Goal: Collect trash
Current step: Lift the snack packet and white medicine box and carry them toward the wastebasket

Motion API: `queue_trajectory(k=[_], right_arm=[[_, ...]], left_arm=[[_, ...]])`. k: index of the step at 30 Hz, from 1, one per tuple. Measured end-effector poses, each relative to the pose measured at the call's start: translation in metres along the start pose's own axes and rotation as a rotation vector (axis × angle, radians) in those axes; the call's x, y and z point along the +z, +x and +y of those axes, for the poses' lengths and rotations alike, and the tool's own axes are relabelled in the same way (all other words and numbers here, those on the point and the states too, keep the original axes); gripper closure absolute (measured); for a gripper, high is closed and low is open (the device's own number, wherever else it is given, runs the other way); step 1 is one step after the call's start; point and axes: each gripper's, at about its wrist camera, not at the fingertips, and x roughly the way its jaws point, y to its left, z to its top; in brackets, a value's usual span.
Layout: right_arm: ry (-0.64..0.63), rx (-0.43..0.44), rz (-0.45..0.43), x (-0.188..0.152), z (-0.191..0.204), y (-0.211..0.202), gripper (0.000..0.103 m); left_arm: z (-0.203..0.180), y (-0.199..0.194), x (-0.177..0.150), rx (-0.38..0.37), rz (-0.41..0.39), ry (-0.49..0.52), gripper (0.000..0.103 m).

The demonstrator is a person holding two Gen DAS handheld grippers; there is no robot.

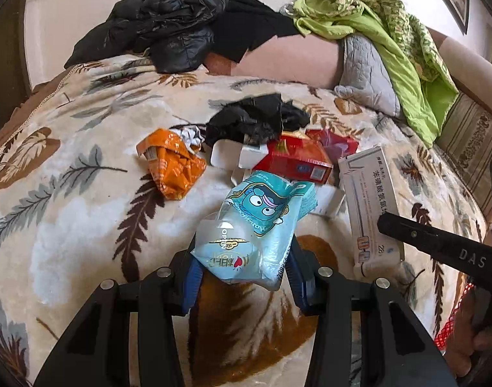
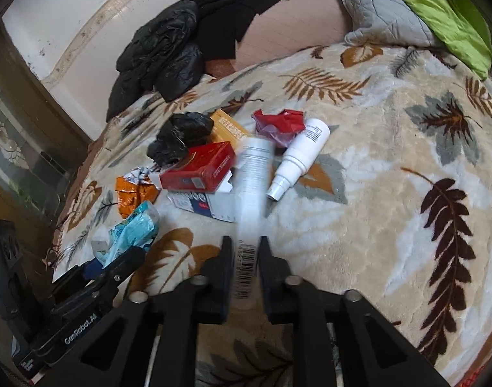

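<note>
Soft, light blue film pack point(image 1: 255, 225) is clamped by its lower end in the left gripper point(image 1: 242, 274), crushable and slippery, while the right gripper point(image 2: 244, 258) pinches a stiff white box point(image 2: 250, 200) edgewise, remaining litter lying just ahead on the blanket point(image 2: 391, 177).

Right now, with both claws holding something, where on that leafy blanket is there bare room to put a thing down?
Bare blanket lies right of the white spray bottle, out to the dark brown fern print. Another free patch is left of the orange wrapper, toward the bed's edge. It is crowded in the middle, around the red carton, the crumpled black bag and the boxes.
</note>
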Motion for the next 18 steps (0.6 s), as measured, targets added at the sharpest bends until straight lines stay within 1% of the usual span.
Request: queue_trajectory(k=[3,6,11,18], right_arm=[[-0.048,-0.030,-0.069,-0.001,0.005,-0.017,0.089],[-0.062,-0.041,-0.105,-0.001,0.004,-0.027,0.089],[-0.027,0.005,-0.123,-0.001,-0.005,-0.038,0.089],[-0.063,0.020,-0.138,-0.003,0.004,-0.041,0.089]], left_arm=[[-0.006,-0.008,0.002,-0.010,-0.038,0.012,0.058],[-0.013,-0.015,0.004,-0.010,-0.076,0.036,0.058],[-0.019,-0.021,0.004,-0.021,-0.103,0.043,0.058],[-0.027,-0.023,0.002,0.014,-0.125,0.071,0.058]])
